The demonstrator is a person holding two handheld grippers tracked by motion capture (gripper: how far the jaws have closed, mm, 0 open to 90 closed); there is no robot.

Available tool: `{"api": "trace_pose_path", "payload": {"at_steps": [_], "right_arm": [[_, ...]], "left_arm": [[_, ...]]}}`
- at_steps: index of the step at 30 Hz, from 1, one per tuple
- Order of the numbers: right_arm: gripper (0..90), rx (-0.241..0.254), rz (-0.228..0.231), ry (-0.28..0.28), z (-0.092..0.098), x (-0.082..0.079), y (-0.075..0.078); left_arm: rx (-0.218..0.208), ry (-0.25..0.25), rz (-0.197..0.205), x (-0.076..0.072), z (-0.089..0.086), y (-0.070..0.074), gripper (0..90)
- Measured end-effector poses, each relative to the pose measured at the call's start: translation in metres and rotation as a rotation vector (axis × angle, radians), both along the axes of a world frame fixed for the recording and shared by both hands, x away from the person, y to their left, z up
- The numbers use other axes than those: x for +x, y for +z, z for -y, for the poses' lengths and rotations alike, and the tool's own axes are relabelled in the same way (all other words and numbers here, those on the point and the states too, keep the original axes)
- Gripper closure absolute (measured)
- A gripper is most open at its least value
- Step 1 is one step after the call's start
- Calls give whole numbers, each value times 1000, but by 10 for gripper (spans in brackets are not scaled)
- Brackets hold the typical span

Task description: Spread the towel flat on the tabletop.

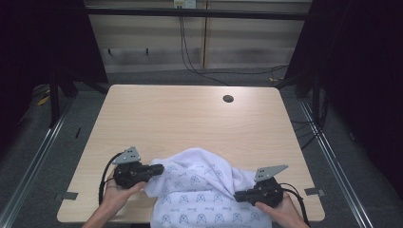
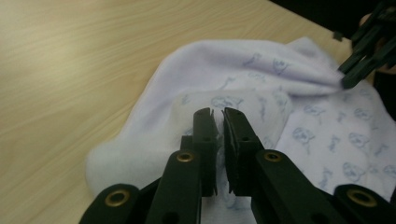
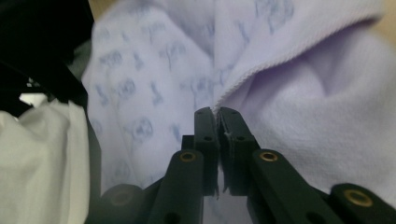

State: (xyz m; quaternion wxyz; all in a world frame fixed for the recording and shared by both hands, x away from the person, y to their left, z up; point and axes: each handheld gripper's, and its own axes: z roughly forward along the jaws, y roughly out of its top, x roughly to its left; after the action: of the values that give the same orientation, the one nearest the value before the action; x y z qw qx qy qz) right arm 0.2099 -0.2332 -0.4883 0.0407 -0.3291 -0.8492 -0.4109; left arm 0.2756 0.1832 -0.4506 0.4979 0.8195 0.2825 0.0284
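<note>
Pale wooden desk (image 1: 157, 114) with round cable hole (image 1: 228, 99); white printed towel (image 1: 199, 190) bunched at near edge.

Both forearms come in from the near edge, each hand cupping a gripper from below w/ palm up; L hand (image 1: 115, 191) sits a bit farther up the table than R hand (image 1: 278, 210). L gripper (image 1: 159, 168) lies roughly level, jaws pointing inward toward the R side, nearly closed w/ just a thin slit between the pads. R gripper (image 1: 237, 195) also level, pointing back toward the L one, jaws pinched almost together; grey plates on top of both, cables trailing back by the wrists.
</note>
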Motion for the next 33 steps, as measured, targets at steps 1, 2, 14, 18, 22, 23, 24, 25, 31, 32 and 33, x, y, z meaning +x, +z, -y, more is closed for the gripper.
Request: {"api": "trace_pose_path", "payload": {"at_steps": [1, 2, 14, 18, 22, 23, 24, 25, 31, 32, 33], "right_arm": [[834, 0, 0, 0, 0, 0, 0], [812, -5, -11, -8, 1, 0, -1], [658, 66, 111, -177, 19, 43, 26], [643, 50, 103, -203, 7, 78, 17], [617, 32, 79, -185, -16, 107, 8], [617, 32, 79, -185, -16, 107, 8], [612, 34, 76, -183, -20, 111, 7], [602, 37, 68, -181, -25, 116, 5], [557, 43, 37, -163, -38, 124, -2], [553, 30, 27, -158, -39, 125, -5], [552, 14, 20, -156, -40, 125, -8]], "left_arm": [[0, 0, 0, 0, 0, 0, 841], [-8, -27, 1, -1, 10, 2, 841], [-48, -154, -123, -3, 44, -10, 679], [-112, -49, -120, 9, 2, -1, 638], [-79, 65, -142, 17, -32, -15, 633], [-54, 86, -164, 19, -37, -22, 633], [-41, 100, -191, 20, -41, -29, 614], [-28, 99, -204, 19, -41, -32, 583], [44, 30, -260, 11, -27, -44, 471], [60, 24, -269, 10, -24, -46, 464], [82, 20, -277, 9, -20, -47, 472]]}}
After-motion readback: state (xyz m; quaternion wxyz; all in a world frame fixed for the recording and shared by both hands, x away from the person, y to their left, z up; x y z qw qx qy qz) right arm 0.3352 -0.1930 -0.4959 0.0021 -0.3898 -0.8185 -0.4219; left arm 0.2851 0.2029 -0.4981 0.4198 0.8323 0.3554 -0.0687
